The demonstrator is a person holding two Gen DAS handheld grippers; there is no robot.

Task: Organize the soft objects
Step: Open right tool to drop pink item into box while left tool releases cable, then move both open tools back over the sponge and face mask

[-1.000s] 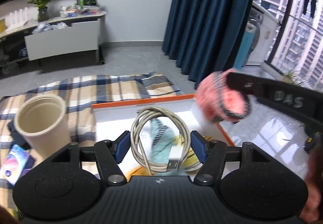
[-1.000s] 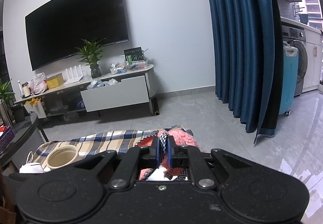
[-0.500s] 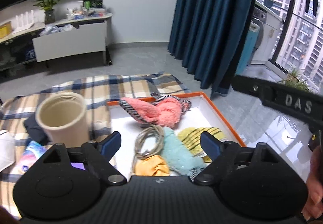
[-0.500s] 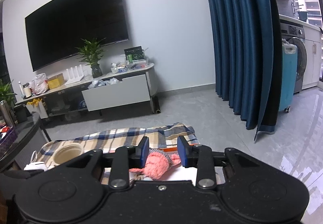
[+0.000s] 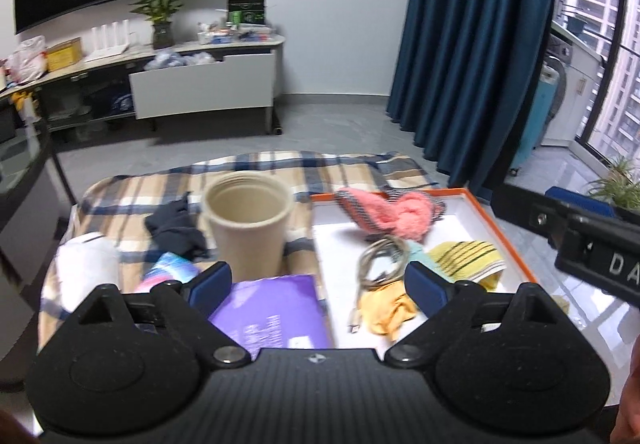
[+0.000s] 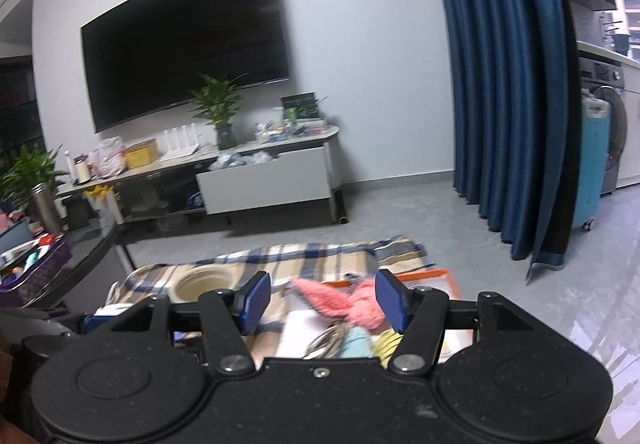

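A white tray with an orange rim (image 5: 502, 228) lies on a plaid cloth. In it are a pink fuzzy sock (image 5: 394, 210), a coiled grey cable (image 5: 382, 262), a teal sock (image 5: 424, 256), a yellow striped sock (image 5: 468, 258) and an orange cloth (image 5: 390, 310). My left gripper (image 5: 318, 282) is open and empty, above the tray's near-left edge. My right gripper (image 6: 324, 300) is open and empty, above the tray; the pink sock (image 6: 344, 302) shows between its fingers. A dark sock (image 5: 176, 230) lies on the cloth left of the tray.
A beige cup (image 5: 248, 222) stands left of the tray. A purple box (image 5: 272, 310), a colourful packet (image 5: 166, 272) and a white object (image 5: 86, 266) lie nearby. A glass table (image 6: 80, 264) is at left. A TV stand and blue curtain stand behind.
The right gripper let go of the pink sock into the tray and opened wide. The left gripper let go of the cable, opened and drew back to the left.
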